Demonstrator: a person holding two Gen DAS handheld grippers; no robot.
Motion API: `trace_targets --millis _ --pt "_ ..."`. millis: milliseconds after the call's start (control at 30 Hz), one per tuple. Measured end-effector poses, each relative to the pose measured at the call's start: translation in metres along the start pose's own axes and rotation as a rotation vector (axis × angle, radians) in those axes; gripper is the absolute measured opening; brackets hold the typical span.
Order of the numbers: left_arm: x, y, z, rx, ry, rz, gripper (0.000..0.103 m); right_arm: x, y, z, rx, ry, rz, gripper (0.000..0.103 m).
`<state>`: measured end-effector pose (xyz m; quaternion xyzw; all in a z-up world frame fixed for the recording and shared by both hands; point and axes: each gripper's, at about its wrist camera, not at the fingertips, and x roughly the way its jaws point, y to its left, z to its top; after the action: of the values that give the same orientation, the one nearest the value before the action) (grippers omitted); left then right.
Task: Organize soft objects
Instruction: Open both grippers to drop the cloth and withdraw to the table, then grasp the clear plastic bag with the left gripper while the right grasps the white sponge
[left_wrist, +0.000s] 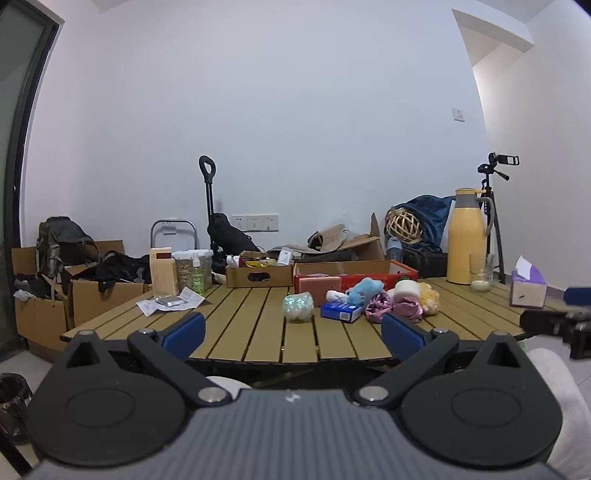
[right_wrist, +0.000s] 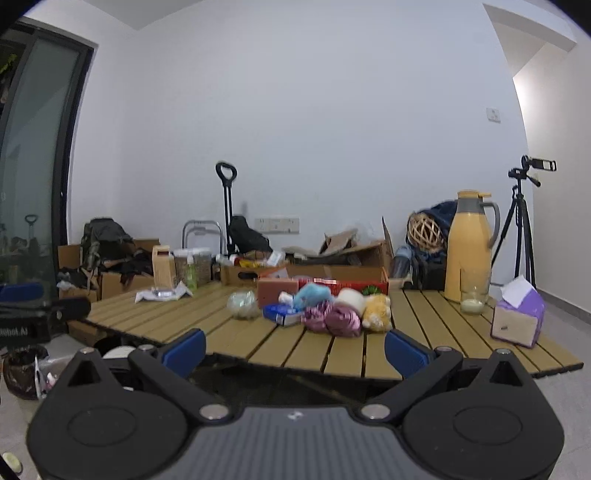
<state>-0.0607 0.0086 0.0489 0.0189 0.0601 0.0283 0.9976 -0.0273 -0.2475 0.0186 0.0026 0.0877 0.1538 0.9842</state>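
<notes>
White walls back our slatted wooden table (right_wrist: 177, 317), and we hold both tongs short of its near edge. Our left gripper (left_wrist: 293, 330) and right gripper (right_wrist: 295, 349) gape wide, empty. Soft toys cluster mid-table: purple fabric bundle (right_wrist: 341, 319), yellow plush (right_wrist: 376, 310), blue plush (right_wrist: 312, 295). We should advance level and pinch the purple bundle centrally.

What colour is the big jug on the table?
The jug is yellow with a grey handle, clearest in the right wrist view.

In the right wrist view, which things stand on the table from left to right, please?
Beige carton → clear bag of cotton → blue box → purple satin cloth → yellow plush → yellow thermos → tissue box.
</notes>
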Motion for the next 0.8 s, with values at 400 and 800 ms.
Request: trace_targets --millis 400,800 --pt "0.055 0.006 0.006 -0.039 0.055 0.017 0.103 0.033 -0.003 0.005 -0.009 0.050 -0.015 0.103" --pt "0.182 0.002 0.005 -0.033 0.108 0.017 0.103 0.153 -0.042 0.024 0.012 0.074 -0.065 0.103"
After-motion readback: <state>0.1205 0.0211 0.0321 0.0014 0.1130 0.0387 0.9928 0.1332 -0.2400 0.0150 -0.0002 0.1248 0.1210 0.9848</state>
